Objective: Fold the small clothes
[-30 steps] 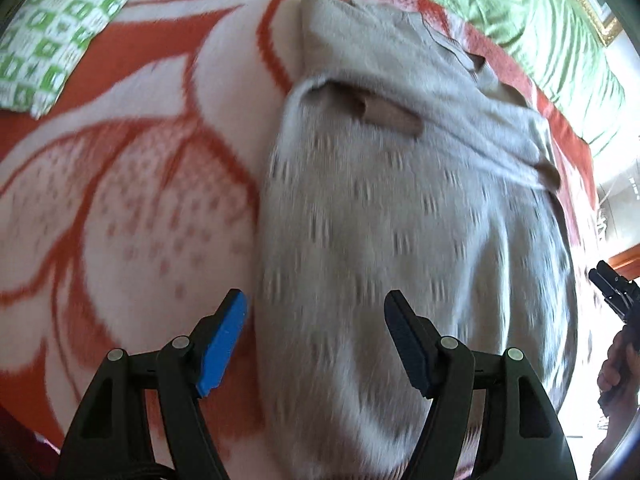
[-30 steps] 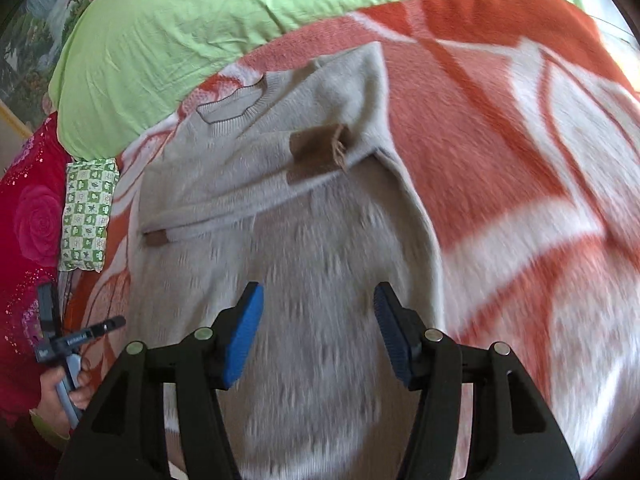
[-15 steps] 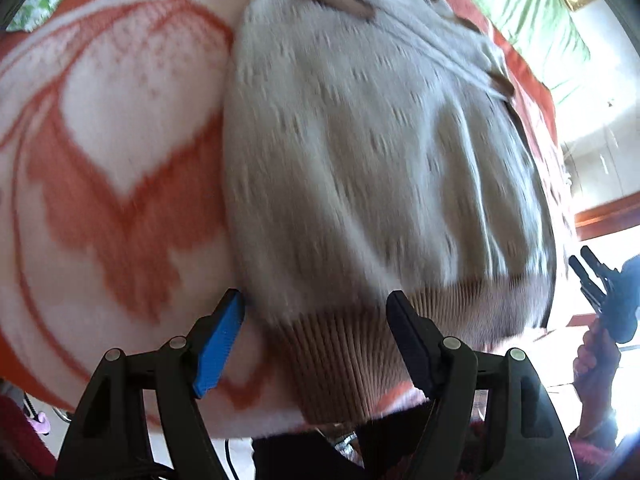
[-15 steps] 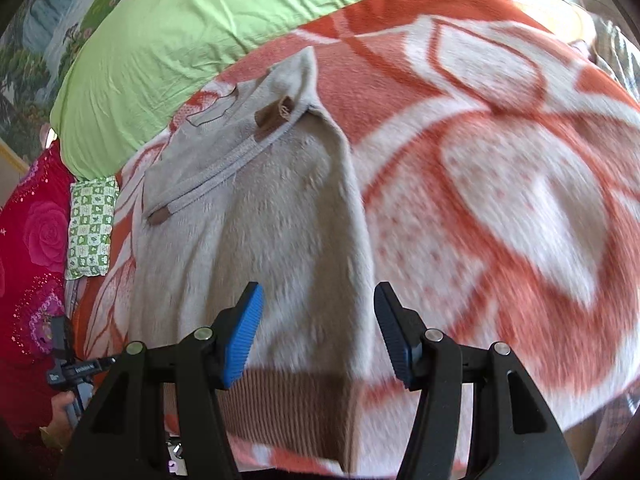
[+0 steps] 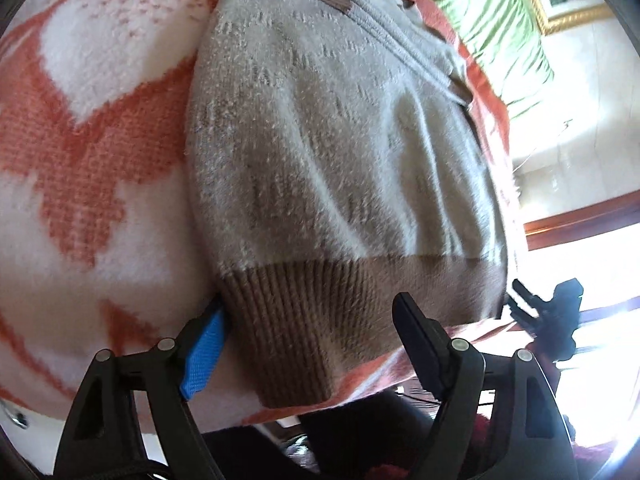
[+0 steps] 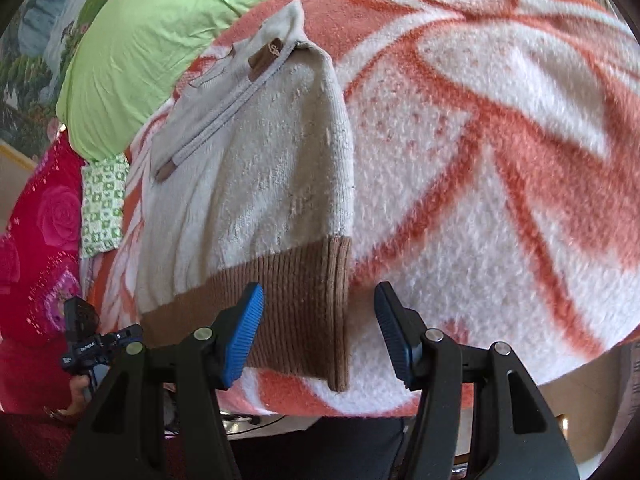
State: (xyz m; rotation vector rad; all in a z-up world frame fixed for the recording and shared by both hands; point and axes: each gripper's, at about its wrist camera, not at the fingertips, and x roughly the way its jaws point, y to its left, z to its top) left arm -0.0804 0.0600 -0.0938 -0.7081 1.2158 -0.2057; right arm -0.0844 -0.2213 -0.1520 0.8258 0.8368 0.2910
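Sweater (image 5: pixel 332 152) hem corners sit between both spread grippers: left gripper (image 5: pixel 308 344) opening, right gripper (image 6: pixel 320 332) agape, neither gripping.

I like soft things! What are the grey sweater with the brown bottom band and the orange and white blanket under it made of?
The grey sweater looks like knitted yarn, maybe wool: it is fuzzy, with tiny knit stitches. Its brown bottom band is ribbed knit, with narrow ridges running across its width. The orange and white blanket looks like thick plush fleece, with a shaggy pile. All look soft and matte.
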